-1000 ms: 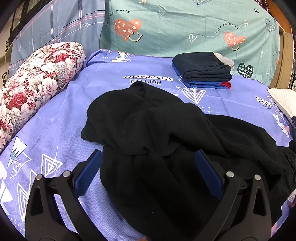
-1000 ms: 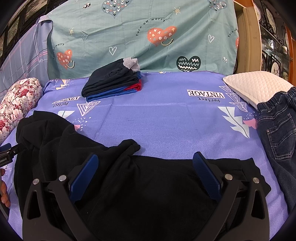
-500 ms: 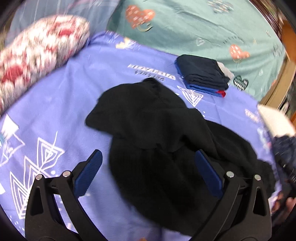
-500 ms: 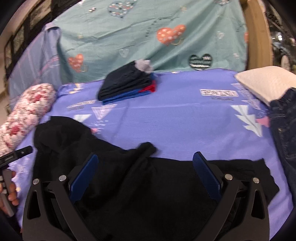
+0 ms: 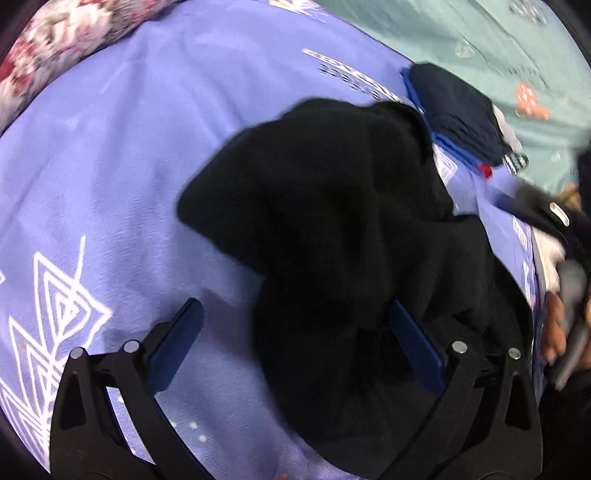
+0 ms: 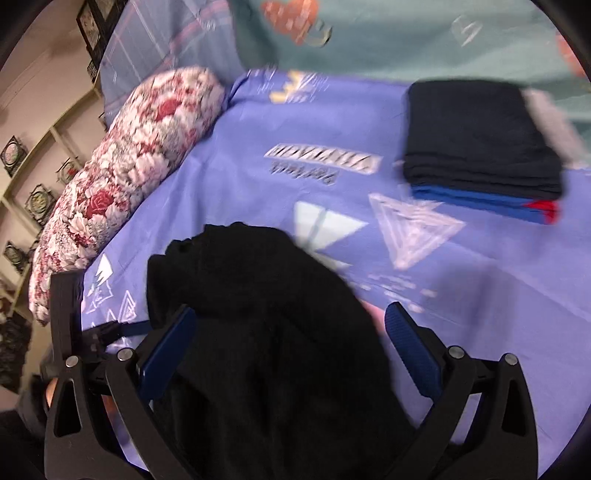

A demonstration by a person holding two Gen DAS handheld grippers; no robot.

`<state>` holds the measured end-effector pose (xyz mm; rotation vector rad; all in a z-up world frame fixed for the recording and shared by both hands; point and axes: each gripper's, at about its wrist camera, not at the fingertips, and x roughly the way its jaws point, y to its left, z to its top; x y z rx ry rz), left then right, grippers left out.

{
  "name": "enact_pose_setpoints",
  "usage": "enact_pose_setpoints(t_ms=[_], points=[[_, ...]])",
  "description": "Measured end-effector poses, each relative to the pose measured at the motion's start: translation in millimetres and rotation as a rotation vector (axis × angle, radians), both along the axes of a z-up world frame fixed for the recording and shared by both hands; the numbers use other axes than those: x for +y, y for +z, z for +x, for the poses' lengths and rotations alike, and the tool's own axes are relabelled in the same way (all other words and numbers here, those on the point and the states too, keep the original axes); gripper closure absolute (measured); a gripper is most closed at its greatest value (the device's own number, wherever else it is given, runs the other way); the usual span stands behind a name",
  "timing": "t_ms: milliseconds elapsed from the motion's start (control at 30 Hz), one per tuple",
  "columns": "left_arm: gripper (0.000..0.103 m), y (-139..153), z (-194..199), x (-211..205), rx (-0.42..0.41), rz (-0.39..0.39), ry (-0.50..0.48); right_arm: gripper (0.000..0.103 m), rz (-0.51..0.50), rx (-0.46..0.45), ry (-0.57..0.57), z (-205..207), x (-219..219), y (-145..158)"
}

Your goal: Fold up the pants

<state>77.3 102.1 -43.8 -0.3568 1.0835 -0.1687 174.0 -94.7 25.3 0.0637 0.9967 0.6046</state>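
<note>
Black pants (image 5: 332, 229) lie crumpled on the purple bed sheet (image 5: 110, 166); they also show in the right wrist view (image 6: 266, 325). My left gripper (image 5: 295, 343) is open and empty, its right finger over the pants' near edge, its left finger over bare sheet. My right gripper (image 6: 288, 347) is open and empty, low over the pants, straddling the cloth. The left gripper's black frame shows at the left edge of the right wrist view (image 6: 66, 325). The right gripper and the hand holding it show at the right of the left wrist view (image 5: 554, 258).
A stack of folded dark, blue and red clothes (image 6: 480, 147) lies at the back of the bed, also seen in the left wrist view (image 5: 458, 110). A floral bolster pillow (image 6: 129, 162) lies along the left side. A teal heart-print sheet (image 6: 406, 33) hangs behind.
Both grippers have swung left and dropped closer to the pants. The right wrist view has turned from the bed's right side toward the floral pillow. Both stay open.
</note>
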Motion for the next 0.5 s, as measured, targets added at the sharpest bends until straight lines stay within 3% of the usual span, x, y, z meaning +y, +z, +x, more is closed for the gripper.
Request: enact_pose_setpoints(t_ms=[33, 100, 167, 200, 300, 367, 500], points=[[0.002, 0, -2, 1, 0.001, -0.008, -0.003, 0.001, -0.006, 0.026, 0.036, 10, 17, -7], [0.002, -1, -5, 7, 0.003, -0.015, 0.015, 0.001, -0.111, 0.052, 0.147, 18, 63, -27], [0.002, -3, -9, 16, 0.011, -0.034, 0.035, 0.028, -0.302, 0.021, 0.227, 15, 99, -47], [0.002, -3, -11, 20, 0.014, -0.039, 0.041, 0.057, -0.356, 0.018, 0.269, 12, 108, -54], [0.002, 1, -18, 22, 0.006, -0.041, 0.045, 0.093, -0.278, -0.024, 0.208, 16, 90, -27], [0.002, 4, -20, 19, -0.003, -0.047, 0.032, 0.093, -0.214, -0.074, 0.066, 32, 46, 4], [0.002, 10, -15, 6, -0.023, -0.022, -0.003, 0.093, -0.208, -0.058, -0.169, 56, -32, 15]])
